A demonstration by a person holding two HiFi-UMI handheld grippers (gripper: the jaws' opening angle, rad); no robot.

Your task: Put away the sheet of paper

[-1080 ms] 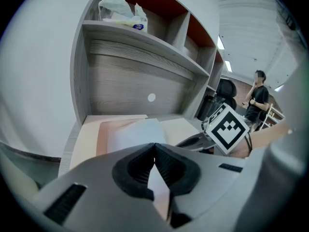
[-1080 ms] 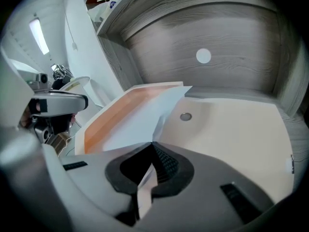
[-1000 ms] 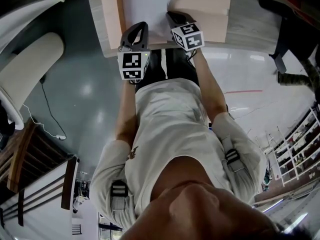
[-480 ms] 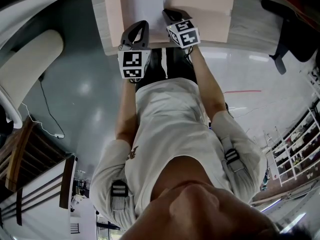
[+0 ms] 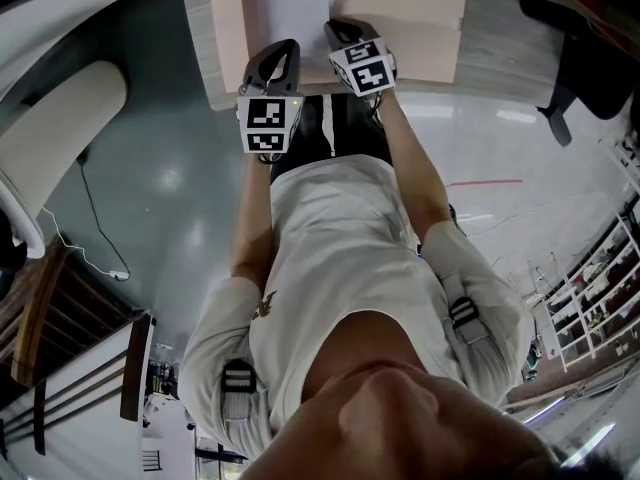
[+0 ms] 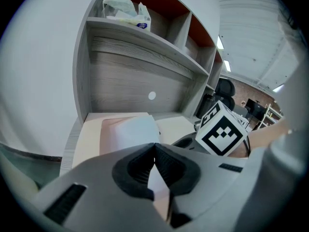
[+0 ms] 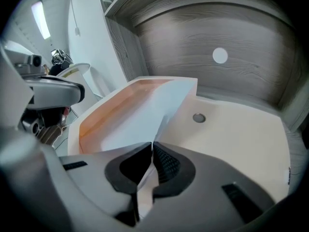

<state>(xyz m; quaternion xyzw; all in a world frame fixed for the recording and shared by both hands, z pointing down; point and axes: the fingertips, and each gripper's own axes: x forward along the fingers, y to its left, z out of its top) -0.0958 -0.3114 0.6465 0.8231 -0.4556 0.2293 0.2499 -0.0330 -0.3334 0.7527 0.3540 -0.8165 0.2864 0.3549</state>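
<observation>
A white sheet of paper (image 5: 288,6) lies over an open pale peach folder (image 5: 420,13) on the grey desk. My left gripper (image 5: 284,52) is shut on the sheet's near edge, and the paper (image 6: 131,131) runs away from its closed jaws (image 6: 154,147). My right gripper (image 5: 337,30) is shut on the sheet's right edge. In the right gripper view the paper (image 7: 145,112) rises from the pinched jaws (image 7: 152,146) into the folder's orange-tinted left half (image 7: 104,110). The folder's snap button (image 7: 198,117) sits just right of the sheet.
The desk has a grey back panel with a round hole (image 7: 220,55) and a shelf above holding a tissue pack (image 6: 126,8). A white chair (image 5: 55,133) stands left of me and a black office chair (image 5: 575,43) to the right. The desk edge (image 5: 205,73) is near my legs.
Both grippers have carried the sheet a little farther away from me over the folder. The right gripper moved up more than the left. Both stay shut on the paper.
</observation>
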